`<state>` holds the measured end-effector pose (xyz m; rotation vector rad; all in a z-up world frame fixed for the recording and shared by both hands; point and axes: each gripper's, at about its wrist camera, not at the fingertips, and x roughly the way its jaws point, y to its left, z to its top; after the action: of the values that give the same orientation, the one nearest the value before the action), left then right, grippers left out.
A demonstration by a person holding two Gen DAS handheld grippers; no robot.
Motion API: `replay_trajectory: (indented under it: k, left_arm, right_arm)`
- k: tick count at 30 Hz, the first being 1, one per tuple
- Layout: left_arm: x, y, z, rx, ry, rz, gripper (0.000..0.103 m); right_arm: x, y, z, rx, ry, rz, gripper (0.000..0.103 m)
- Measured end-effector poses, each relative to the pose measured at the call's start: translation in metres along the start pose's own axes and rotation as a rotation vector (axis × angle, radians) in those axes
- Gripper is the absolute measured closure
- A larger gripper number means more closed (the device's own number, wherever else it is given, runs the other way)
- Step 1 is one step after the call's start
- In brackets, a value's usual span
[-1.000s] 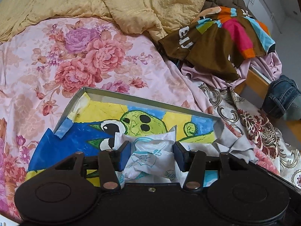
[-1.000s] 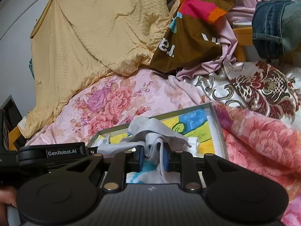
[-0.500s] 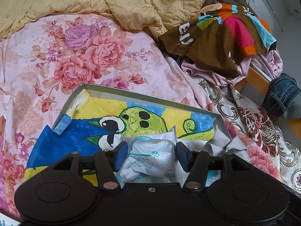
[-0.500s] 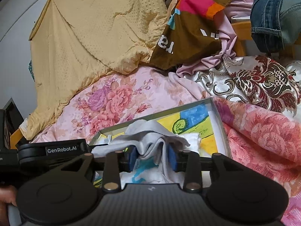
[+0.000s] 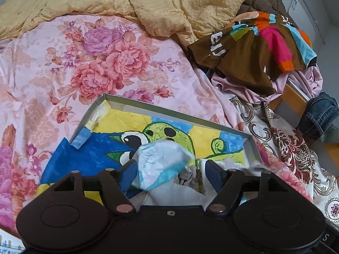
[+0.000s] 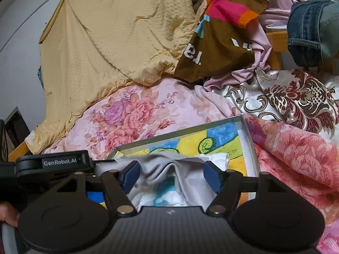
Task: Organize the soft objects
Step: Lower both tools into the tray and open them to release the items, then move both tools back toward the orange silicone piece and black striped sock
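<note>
A shallow grey tray (image 5: pixel 169 110) with a painted yellow, blue and green picture inside lies on the floral bedsheet. A white cloth with light-blue print (image 5: pixel 163 160) sits bunched at the tray's near end, over a grey cloth (image 5: pixel 188 176). My left gripper (image 5: pixel 172 174) straddles the white cloth, jaws opening, with a gap at the right pad. In the right wrist view the grey cloth (image 6: pixel 161 167) lies folded between the opening jaws of my right gripper (image 6: pixel 171 175), and neither pad touches it. The left gripper's black housing (image 6: pixel 59 163) shows at the left.
A yellow quilt (image 5: pixel 169 6) is heaped at the back. A brown multicoloured garment (image 5: pixel 254 53) and lilac clothes lie at the right, with jeans (image 5: pixel 320 116) over the wooden bed edge. A brocade cloth (image 6: pixel 296 99) and a pink woven blanket (image 6: pixel 296 158) crowd the tray's right side.
Both pairs of jaws have spread. The right gripper let go of the grey cloth, which has slumped and spread. The white cloth between the left pads has loosened and flopped left.
</note>
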<state>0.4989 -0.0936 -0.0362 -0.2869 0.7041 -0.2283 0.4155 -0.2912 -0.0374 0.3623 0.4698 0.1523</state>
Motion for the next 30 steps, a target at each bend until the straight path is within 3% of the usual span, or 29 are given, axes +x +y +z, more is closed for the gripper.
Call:
replay_trajectory:
  k: [8,19,30]
  left_arm:
    - [-0.029,0.009,-0.003,-0.032,-0.053,0.02,0.018]
    - [-0.089,0.013,-0.018,-0.009,-0.142,0.018,0.008]
    - [-0.161,0.008,-0.045,0.032,-0.217,0.011,0.002]
  right_arm:
    - [-0.018,0.016,0.004,-0.05,-0.024,-0.001,0.02]
    - [-0.072,0.039,0.014,-0.091,-0.133,-0.012,0.007]
    - [-0.139,0.071,0.003,-0.177,-0.243,-0.064,0.003]
